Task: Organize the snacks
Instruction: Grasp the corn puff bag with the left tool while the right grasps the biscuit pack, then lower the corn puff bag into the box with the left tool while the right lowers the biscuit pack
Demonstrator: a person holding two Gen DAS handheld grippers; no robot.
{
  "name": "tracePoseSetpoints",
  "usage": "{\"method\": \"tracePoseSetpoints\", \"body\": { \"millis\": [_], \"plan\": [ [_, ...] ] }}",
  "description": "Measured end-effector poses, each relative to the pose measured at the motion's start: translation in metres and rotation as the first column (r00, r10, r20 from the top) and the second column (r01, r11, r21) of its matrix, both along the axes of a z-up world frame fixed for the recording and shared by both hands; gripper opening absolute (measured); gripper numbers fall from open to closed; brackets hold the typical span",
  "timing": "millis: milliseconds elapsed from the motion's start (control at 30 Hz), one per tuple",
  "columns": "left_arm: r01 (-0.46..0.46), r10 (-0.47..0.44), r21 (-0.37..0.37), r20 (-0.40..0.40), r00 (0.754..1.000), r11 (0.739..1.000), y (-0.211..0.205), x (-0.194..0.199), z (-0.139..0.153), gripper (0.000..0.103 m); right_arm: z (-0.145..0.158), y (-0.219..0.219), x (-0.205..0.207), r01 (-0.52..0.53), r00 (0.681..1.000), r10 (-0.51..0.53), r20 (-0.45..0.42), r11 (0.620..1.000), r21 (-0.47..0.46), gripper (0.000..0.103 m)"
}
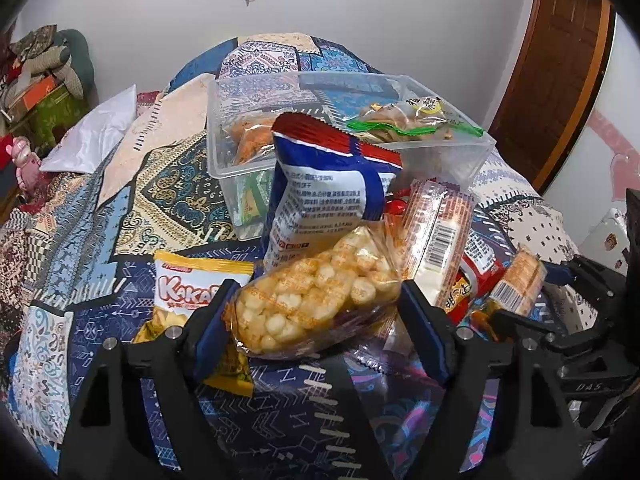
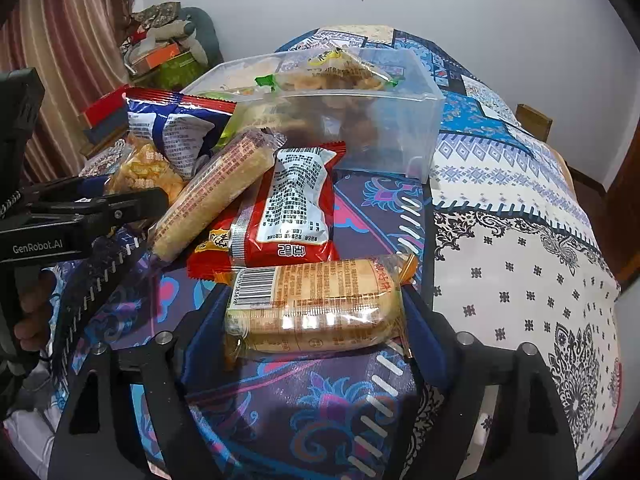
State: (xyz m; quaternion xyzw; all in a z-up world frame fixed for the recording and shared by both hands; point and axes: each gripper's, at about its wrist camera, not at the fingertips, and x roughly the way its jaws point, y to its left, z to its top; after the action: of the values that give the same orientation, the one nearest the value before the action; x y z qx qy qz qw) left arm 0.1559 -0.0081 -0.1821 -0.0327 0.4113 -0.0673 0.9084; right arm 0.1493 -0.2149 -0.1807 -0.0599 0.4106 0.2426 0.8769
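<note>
Straddling the puffed-corn bag [image 1: 316, 300], the left gripper [image 1: 316, 312] pinched it while the right gripper [image 2: 316, 316] clamped the cracker pack [image 2: 316, 304], both bound for the clear bin [image 1: 440, 152].

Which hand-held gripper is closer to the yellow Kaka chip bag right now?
Left. The left hand-held gripper straddles the puffed-corn pack lying directly beside the Kaka chip bag. The right hand-held gripper is across the pile, around the cracker pack.

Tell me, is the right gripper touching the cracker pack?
Touching. The right wrist view shows both fingers pressed against the ends of the cracker pack, held in the right gripper.
</note>
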Motion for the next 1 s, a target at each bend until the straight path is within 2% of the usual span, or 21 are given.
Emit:
{"method": "tracePoseSetpoints", "body": {
  "millis": [167,300,533,767,1000],
  "plan": [
    [0.0,0.0,0.008,0.011,1.0,1.0,0.003,-0.013,0.006,0.078,0.01,0.0,-0.007,0.0,0.999,0.001,0.046,1.0,-0.02,0.076],
    [-0.013,0.013,0.001,0.035,0.999,1.0,0.01,-0.024,0.018,0.078,0.029,-0.005,-0.009,0.013,0.996,-0.013,0.092,1.0,0.004,0.076],
    [-0.053,0.05,0.016,0.147,0.988,0.998,0.024,-0.035,0.056,0.078,0.061,-0.008,0.0,0.031,0.985,-0.037,0.168,0.999,0.039,0.076],
    [-0.075,0.069,0.022,0.208,0.976,0.997,0.033,-0.02,0.089,0.078,0.088,0.003,0.022,0.026,0.973,-0.037,0.228,0.998,0.054,0.076],
    [-0.089,0.075,0.056,0.22,0.973,0.994,0.033,0.016,0.1,0.078,0.099,0.027,0.052,0.008,0.97,-0.022,0.241,0.998,0.061,0.077]
  ]
}}
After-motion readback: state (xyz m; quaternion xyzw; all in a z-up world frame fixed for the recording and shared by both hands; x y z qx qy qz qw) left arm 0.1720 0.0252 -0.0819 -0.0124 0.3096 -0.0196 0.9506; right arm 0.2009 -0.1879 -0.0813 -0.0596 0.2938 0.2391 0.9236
